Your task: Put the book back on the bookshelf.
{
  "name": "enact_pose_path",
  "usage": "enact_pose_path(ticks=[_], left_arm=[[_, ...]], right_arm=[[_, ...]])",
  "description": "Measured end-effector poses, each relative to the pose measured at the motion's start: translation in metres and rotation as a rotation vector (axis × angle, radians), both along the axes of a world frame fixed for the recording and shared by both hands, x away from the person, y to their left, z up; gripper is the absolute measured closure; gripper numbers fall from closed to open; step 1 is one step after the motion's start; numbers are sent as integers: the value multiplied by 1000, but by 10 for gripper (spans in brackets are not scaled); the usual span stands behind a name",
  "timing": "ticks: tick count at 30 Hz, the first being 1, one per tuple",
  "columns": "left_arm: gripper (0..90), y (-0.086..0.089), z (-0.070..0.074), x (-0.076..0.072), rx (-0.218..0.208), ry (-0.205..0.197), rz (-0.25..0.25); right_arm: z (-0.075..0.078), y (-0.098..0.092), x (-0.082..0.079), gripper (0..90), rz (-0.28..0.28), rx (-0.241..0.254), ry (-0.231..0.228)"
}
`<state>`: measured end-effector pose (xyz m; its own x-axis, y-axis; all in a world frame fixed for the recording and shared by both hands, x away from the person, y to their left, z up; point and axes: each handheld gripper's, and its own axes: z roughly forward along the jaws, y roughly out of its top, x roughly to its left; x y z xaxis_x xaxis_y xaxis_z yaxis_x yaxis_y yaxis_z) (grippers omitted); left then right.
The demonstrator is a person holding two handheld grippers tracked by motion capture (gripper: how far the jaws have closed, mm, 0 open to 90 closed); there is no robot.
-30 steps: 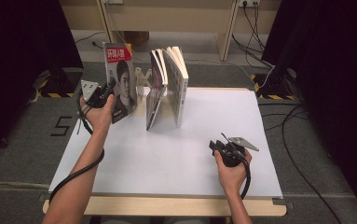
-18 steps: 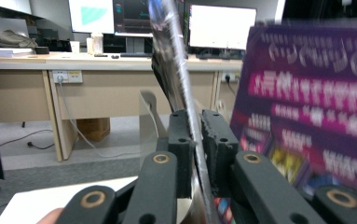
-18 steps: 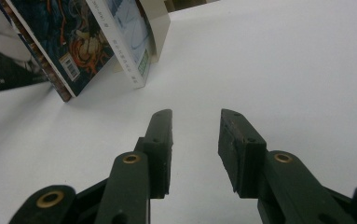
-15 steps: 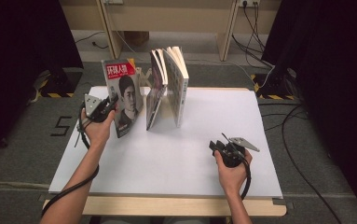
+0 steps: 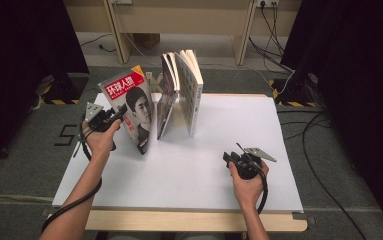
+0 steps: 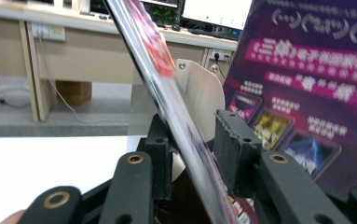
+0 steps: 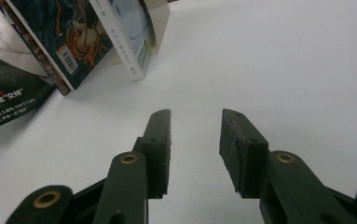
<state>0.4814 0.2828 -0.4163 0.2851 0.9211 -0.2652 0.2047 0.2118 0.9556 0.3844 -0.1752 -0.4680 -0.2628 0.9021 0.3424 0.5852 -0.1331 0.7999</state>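
Note:
A magazine (image 5: 135, 106) with a red title and a portrait on its cover stands tilted on the white table (image 5: 229, 125), left of the upright books (image 5: 179, 92). My left gripper (image 5: 122, 112) is at its left edge. In the left gripper view the magazine (image 6: 167, 88) runs between the jaws of the left gripper (image 6: 197, 135). These have just been opening: the page leans on the left pad and a gap shows at the right pad. My right gripper (image 5: 227, 159) rests on the table near the front right, open and with nothing between the jaws, as the right gripper (image 7: 196, 126) view also shows.
Several books stand fanned against a metal bookend (image 6: 199, 88) at the table's back middle; the right gripper view has the books (image 7: 120, 32) at top left. A purple-covered book (image 6: 306, 93) stands close on the right of the left gripper. Cables and desk legs lie beyond the table.
The left hand has brought the magazine down and nearer, closer to the standing books, and it now leans more. The right hand has stayed put.

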Motion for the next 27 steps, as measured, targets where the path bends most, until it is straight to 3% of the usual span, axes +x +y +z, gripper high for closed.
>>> enact_pose_path(ticks=[2,6,14,17,22,27], left_arm=[[636,1,5,5,-7,15,0],[625,5,14,16,-91,61,-7],[682,8,21,35,-154,152,-24],[748,7,21,36,-136,195,-11],[833,5,21,30,-161,223,-25],[861,-1,31,23,-153,204,-51]], right_arm=[[0,-1,1,633,3,-5,-2],[-1,-1,1,630,0,3,3],[-1,-2,1,625,-5,9,14],[-2,-2,2,623,-6,7,14],[-3,-4,2,619,-6,-6,10],[-4,-3,2,617,5,-7,14]])
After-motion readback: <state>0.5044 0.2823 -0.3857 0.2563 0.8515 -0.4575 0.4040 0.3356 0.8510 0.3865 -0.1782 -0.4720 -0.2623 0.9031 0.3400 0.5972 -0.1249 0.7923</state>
